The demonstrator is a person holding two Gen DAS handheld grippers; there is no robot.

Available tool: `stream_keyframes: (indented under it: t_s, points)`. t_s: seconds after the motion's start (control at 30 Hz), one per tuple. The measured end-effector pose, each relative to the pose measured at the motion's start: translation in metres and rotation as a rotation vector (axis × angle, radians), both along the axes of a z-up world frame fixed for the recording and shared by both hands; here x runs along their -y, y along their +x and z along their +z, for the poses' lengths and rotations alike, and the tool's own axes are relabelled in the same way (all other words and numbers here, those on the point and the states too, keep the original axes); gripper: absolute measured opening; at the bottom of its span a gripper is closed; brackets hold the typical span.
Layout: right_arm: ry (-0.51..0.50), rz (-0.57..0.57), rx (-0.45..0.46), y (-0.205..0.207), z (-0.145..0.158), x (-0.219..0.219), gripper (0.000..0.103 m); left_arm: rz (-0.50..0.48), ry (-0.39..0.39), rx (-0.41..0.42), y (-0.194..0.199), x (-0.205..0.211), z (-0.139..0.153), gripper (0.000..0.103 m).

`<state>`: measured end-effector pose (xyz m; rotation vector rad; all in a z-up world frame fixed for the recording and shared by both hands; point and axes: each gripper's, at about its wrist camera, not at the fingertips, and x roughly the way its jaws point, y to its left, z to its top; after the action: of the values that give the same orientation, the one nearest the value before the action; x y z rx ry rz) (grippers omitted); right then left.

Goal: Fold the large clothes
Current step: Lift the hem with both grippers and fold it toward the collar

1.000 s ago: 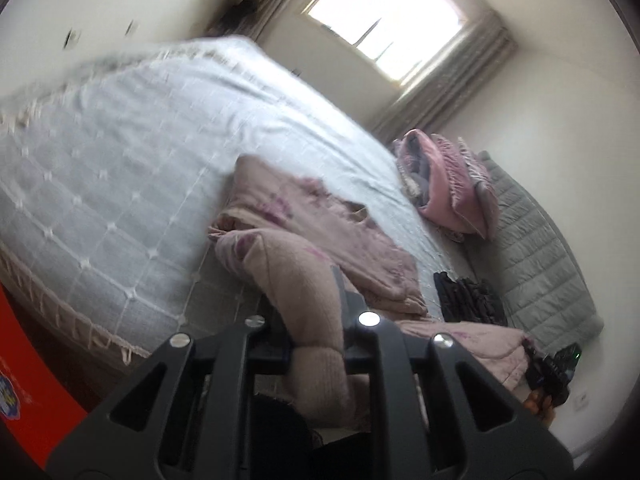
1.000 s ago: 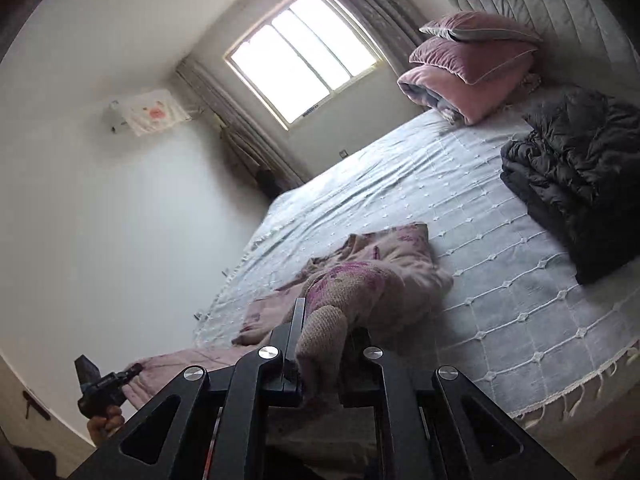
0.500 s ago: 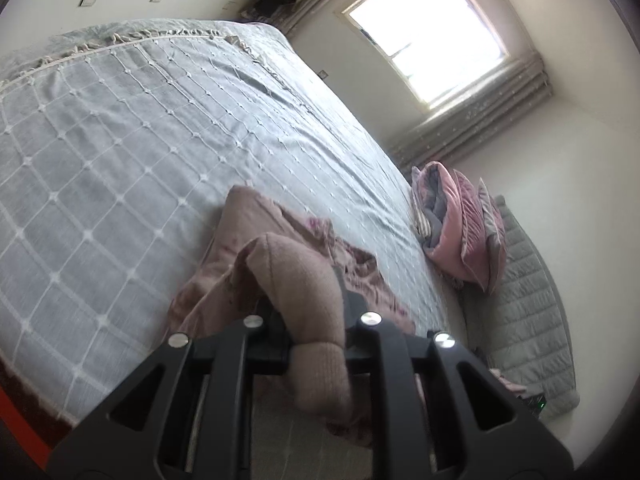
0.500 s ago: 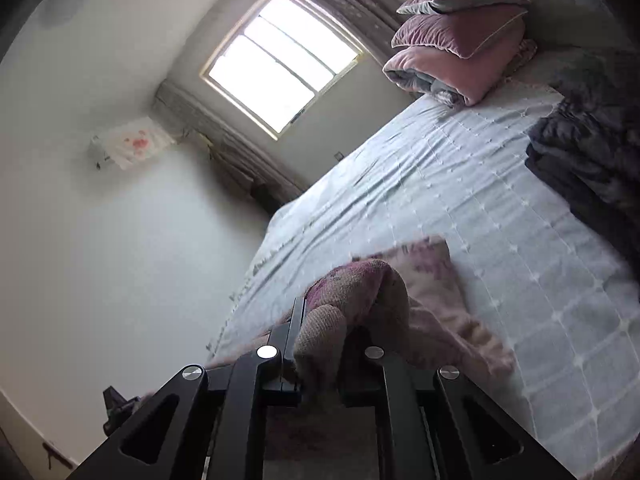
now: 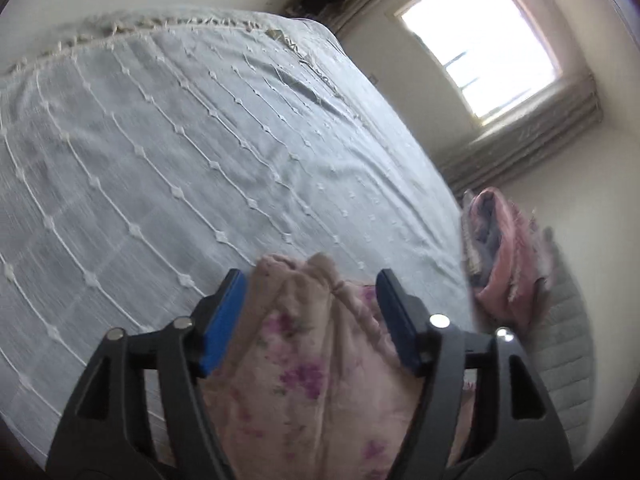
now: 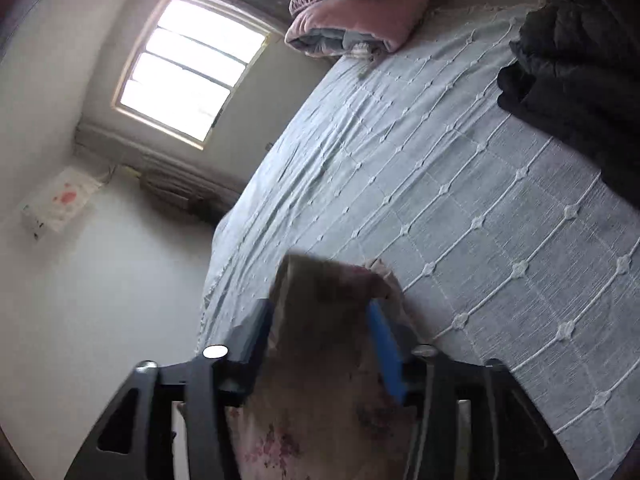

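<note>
A pink garment with purple flowers lies on the light blue bedspread, bunched between my fingers. My left gripper is open, its blue pads standing apart on either side of the cloth. In the right wrist view the same garment fills the gap of my right gripper, which is open too, with a blue pad showing on the right side. The rest of the garment is hidden below both grippers.
Pink folded quilts sit by the grey headboard, also seen in the right wrist view. A black jacket lies on the bed's right side. A bright window is beyond the bed.
Both grippers have opened; they were shut on the garment before. Both have moved forward and down over the bed, and the garment now rests between the spread fingers.
</note>
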<state>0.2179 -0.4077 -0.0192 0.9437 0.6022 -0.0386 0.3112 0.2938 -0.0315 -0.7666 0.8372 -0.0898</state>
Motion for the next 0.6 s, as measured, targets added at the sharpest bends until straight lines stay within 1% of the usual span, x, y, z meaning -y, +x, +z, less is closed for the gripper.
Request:
stream_keyframes:
  t_s: [0.07, 0.13, 0.2, 0.27, 0.3, 0.33, 0.37, 0.4, 0.43, 0.47, 0.5, 0.57, 0.6]
  points:
    - [-0.088, -0.04, 0.008, -0.009, 0.008, 0.008, 0.076, -0.079, 0.072, -0.022, 0.005, 0.011, -0.011, 0.071]
    - [-0.179, -0.022, -0.02, -0.007, 0.01, 0.008, 0.076, -0.145, 0.114, -0.055, 0.01, 0.027, -0.027, 0.071]
    - [-0.247, 0.028, -0.055, 0.004, 0.005, -0.001, 0.076, -0.208, 0.149, -0.081, 0.017, 0.046, -0.042, 0.071]
    - [-0.297, 0.097, -0.084, 0.017, -0.004, -0.014, 0.076, -0.257, 0.184, -0.077, 0.021, 0.065, -0.049, 0.071]
    - [-0.339, 0.131, -0.104, 0.023, -0.009, -0.026, 0.076, -0.28, 0.205, -0.07, 0.022, 0.073, -0.05, 0.071]
    - [-0.389, 0.16, -0.123, 0.031, -0.014, -0.035, 0.076, -0.302, 0.231, -0.06, 0.023, 0.081, -0.05, 0.071]
    - [-0.431, 0.19, -0.139, 0.04, -0.019, -0.044, 0.076, -0.318, 0.282, -0.049, 0.025, 0.092, -0.049, 0.071]
    - [-0.455, 0.211, -0.152, 0.048, -0.024, -0.049, 0.075, -0.323, 0.331, -0.044, 0.026, 0.098, -0.049, 0.064]
    - [-0.471, 0.23, -0.169, 0.055, -0.03, -0.054, 0.073, -0.335, 0.396, -0.042, 0.027, 0.106, -0.049, 0.054]
    - [-0.479, 0.248, -0.173, 0.06, -0.035, -0.058, 0.058, -0.344, 0.433, -0.047, 0.03, 0.11, -0.051, 0.029]
    - [-0.49, 0.263, -0.173, 0.06, -0.039, -0.062, 0.038, -0.343, 0.452, -0.048, 0.03, 0.11, -0.051, 0.022]
    - [-0.532, 0.264, -0.182, 0.061, -0.04, -0.069, 0.025, -0.323, 0.459, -0.004, 0.022, 0.107, -0.041, 0.016]
    - [-0.544, 0.255, -0.155, 0.055, -0.036, -0.07, 0.021, -0.312, 0.474, 0.024, 0.017, 0.106, -0.033, 0.015]
